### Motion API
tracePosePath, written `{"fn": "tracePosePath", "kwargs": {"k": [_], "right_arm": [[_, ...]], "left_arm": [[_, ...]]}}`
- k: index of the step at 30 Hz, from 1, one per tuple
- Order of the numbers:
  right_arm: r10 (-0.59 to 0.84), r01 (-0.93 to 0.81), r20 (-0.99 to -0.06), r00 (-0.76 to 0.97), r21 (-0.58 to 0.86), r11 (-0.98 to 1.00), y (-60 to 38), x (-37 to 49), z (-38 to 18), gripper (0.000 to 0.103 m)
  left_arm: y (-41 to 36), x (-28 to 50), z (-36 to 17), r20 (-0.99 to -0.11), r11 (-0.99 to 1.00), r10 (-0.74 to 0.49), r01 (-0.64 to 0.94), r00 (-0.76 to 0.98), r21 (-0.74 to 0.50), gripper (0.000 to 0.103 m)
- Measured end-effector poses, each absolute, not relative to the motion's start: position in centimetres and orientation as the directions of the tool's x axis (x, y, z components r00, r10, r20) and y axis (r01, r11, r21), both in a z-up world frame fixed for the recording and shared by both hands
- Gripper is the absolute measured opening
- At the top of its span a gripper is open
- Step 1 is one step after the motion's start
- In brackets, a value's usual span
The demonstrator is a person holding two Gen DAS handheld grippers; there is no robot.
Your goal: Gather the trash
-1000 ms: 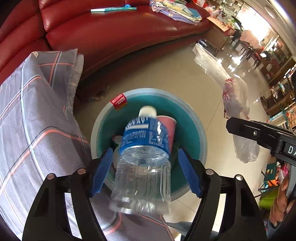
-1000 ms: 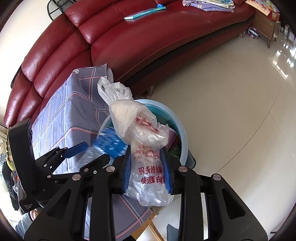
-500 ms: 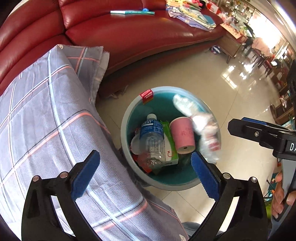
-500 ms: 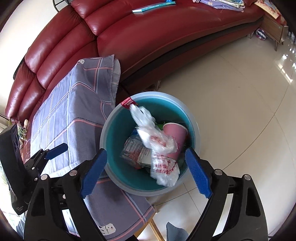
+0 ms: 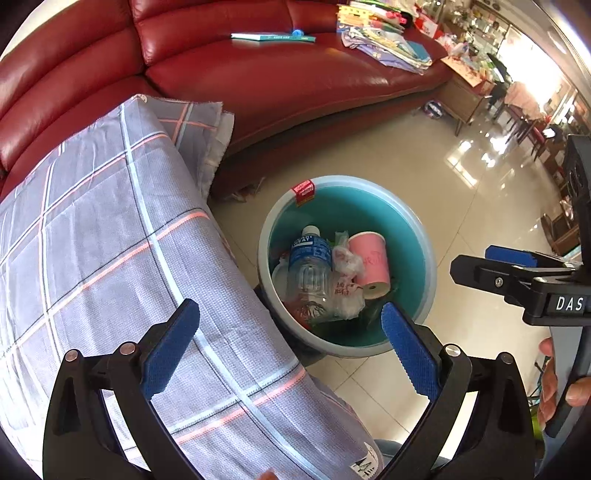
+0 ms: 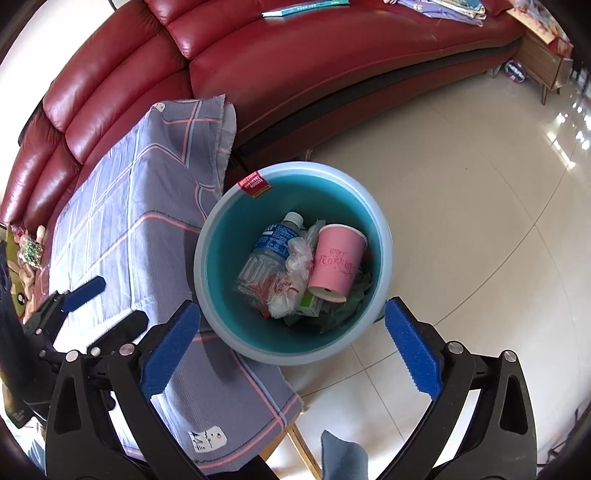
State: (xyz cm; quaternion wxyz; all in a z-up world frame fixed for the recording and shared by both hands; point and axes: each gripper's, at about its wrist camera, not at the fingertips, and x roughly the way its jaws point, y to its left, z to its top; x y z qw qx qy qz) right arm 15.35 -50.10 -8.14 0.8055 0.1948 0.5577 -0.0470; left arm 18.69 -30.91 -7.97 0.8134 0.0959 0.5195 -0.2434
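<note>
A teal trash bin (image 5: 413, 229) (image 6: 221, 236) stands on the floor beside the table. In it lie a clear water bottle (image 5: 309, 266) (image 6: 267, 247), a crumpled white plastic bag (image 5: 345, 284) (image 6: 291, 280), a pink paper cup (image 5: 371, 264) (image 6: 336, 262) and other scraps. My left gripper (image 5: 291, 343) is open and empty above the bin's near rim and the table edge. My right gripper (image 6: 291, 343) is open and empty above the bin; it also shows in the left wrist view (image 5: 509, 266).
A table with a grey checked cloth (image 5: 110, 229) (image 6: 133, 206) stands left of the bin. A red leather sofa (image 5: 277, 74) (image 6: 295, 62) runs behind, with a book (image 5: 273, 36) and clothes (image 5: 384, 44) on it. Tiled floor (image 6: 461, 206) lies to the right.
Both grippers opened: the left dropped the bottle and the right dropped the plastic bag into the bin. Both grippers then rose and drew back from it.
</note>
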Motion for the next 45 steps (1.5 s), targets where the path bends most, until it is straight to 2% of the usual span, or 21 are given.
{"fn": "tracePosePath", "kwargs": {"k": [7, 13, 33, 45], "right_arm": [[0.004, 0.248, -0.925, 0.379, 0.106, 0.963, -47.7, 13.0, -6.4, 0.096], [-0.049, 0.234, -0.925, 0.376, 0.043, 0.971, -45.8, 10.8, -5.5, 0.096], [-0.090, 0.195, -0.912, 0.401, -0.011, 0.981, -41.0, 4.6, -3.5, 0.096], [-0.079, 0.188, -0.911, 0.405, -0.002, 0.982, -40.9, 4.5, -3.6, 0.096]], "left_arm": [[-28.7, 17.2, -6.7, -0.884, 0.876, -0.293, 0.472, 0.364, -0.096, 0.099], [-26.7, 15.4, -5.5, -0.870, 0.882, -0.294, 0.463, 0.395, -0.088, 0.099], [-21.7, 9.4, -3.2, -0.838, 0.894, -0.312, 0.436, 0.449, -0.099, 0.099], [-21.0, 8.5, -3.1, -0.836, 0.903, -0.298, 0.420, 0.460, -0.091, 0.099]]}}
